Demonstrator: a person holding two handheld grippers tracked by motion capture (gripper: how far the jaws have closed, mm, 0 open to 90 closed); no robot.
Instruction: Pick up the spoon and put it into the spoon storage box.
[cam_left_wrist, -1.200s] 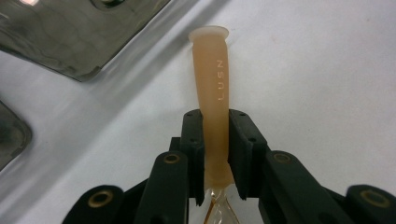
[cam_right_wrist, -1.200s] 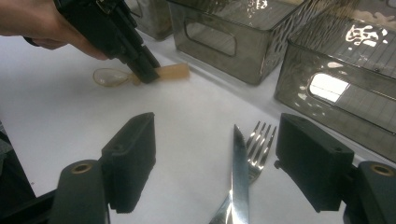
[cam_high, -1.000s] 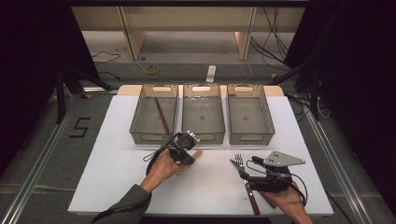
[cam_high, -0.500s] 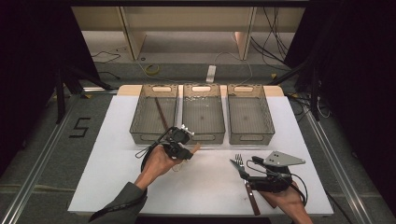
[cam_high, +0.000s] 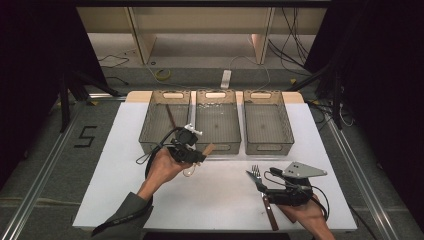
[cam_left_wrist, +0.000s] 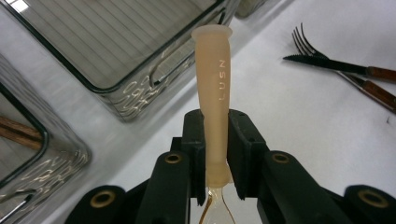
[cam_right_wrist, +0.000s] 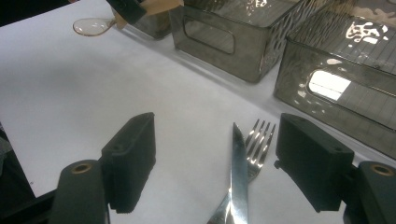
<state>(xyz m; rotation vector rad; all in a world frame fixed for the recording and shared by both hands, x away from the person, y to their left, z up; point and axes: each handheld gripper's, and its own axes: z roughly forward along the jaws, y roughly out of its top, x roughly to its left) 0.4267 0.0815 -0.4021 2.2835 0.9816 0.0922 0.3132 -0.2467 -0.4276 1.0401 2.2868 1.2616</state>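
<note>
1. Left gripper (cam_left_wrist: 215, 154) is clenched on the handle of a spoon (cam_left_wrist: 212, 88), a pale translucent one; the handle juts out past the jaws and the bowl hangs below them.
2. In the high view the left gripper (cam_high: 192, 152) holds the spoon (cam_high: 206, 149) in the air just at the near wall of the middle bin (cam_high: 218, 146), not yet over it.
3. Three bins stand in a row at the far side of the table (cam_high: 120, 150). The left bin (cam_high: 150, 131) already has a dark wooden stick (cam_high: 170, 116) in it; the middle one and the right bin (cam_high: 267, 145) look bare, as far as I can tell.
4. Right gripper (cam_right_wrist: 215, 163) is released, jaws wide apart, sitting low with a knife (cam_right_wrist: 238, 168) and fork (cam_right_wrist: 257, 144) between them, gripping neither.
5. Knife (cam_high: 265, 197) and fork (cam_high: 256, 172) lie crossed on the table, near the right gripper (cam_high: 270, 191).
6. My read: sorting is early. One piece is binned, the spoon is mid-carry, knife and fork are left to do.
7. Which bin the spoon is meant for, I cannot tell.
</note>
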